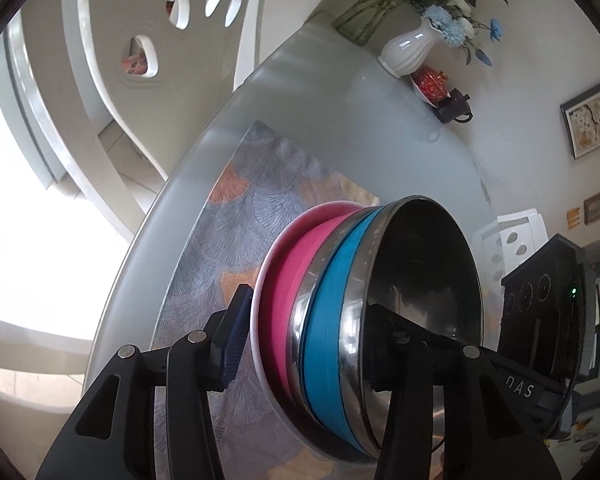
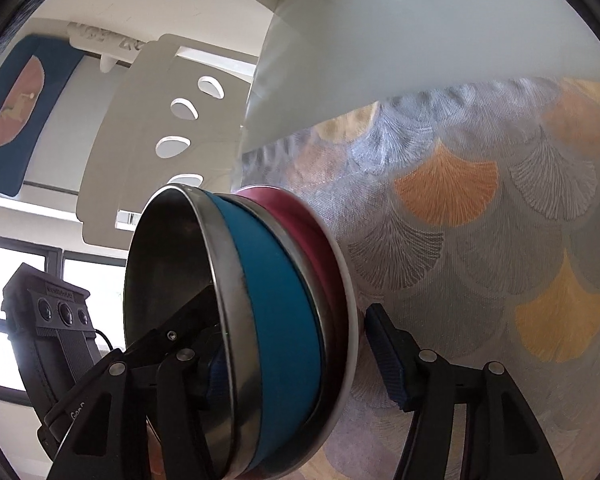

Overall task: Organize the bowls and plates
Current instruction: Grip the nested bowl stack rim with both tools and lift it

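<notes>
A stack stands on a patterned placemat (image 1: pixel 240 184) (image 2: pixel 460 240): a white plate (image 1: pixel 256 344) (image 2: pixel 350 320) at the bottom, a pink bowl (image 1: pixel 284 280) (image 2: pixel 296 216) on it, and a blue bowl (image 1: pixel 332 280) (image 2: pixel 276 280) with a steel inside on top. My left gripper (image 1: pixel 306 320) straddles the stack's near wall, one finger inside the blue bowl and the blue pad just outside the plate rim, not pressing. From the opposite side my right gripper (image 2: pixel 296 356) straddles it the same way, with a visible gap between its outer pad and the plate. Both are open.
The placemat lies on a round frosted glass table (image 1: pixel 340 120). At the table's far side stand a white vase of blue flowers (image 1: pixel 408 48), a dish with a red item (image 1: pixel 430 82) and a small dark teapot (image 1: pixel 454 108). White chairs (image 1: pixel 112 60) (image 2: pixel 148 128) flank the table edge.
</notes>
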Demonstrator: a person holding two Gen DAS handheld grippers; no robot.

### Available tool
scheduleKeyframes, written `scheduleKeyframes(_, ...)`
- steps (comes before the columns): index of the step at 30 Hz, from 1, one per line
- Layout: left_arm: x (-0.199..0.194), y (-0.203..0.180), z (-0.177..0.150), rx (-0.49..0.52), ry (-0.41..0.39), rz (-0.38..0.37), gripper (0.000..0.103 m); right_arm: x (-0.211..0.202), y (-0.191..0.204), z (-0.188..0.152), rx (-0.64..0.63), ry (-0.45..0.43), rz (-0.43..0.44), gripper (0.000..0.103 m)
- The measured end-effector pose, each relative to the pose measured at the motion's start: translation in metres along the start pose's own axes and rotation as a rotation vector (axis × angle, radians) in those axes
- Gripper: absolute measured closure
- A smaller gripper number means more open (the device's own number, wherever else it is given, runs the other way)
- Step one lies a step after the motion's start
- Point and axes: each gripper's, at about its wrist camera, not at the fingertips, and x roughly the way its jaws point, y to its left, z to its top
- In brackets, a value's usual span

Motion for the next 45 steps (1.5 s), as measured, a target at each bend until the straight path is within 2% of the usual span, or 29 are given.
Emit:
scheduleKeyframes(7,-0.002,-0.004,0.0,0.054,0.002,0.02,0.059,-0.004,0.002,0.0,-0.031,-0.011,-0.008,0.047)
scheduleKeyframes(16,-0.013,-0.007,-0.005,0.054,0.002,0.038,0.059,-0.01,0.009,-0.007,-0.041,-0.007,-0.019,0.051)
scheduleKeyframes(25,-0.033,-0.02,-0.02,0.07,-0.009,0.04,0.059,-0.035,0.015,-0.025,-0.05,-0.024,-0.023,0.054)
scheduleKeyframes(35,-0.074,-0.033,-0.065,0.025,-0.036,0.045,0.059,-0.081,0.027,-0.059,-0.071,-0.016,0.004,0.054)
scheduleKeyframes(45,-0.114,-0.068,-0.135,-0.005,-0.061,0.058,0.059,-0.138,0.026,-0.109,-0.13,0.024,0.011,0.054)
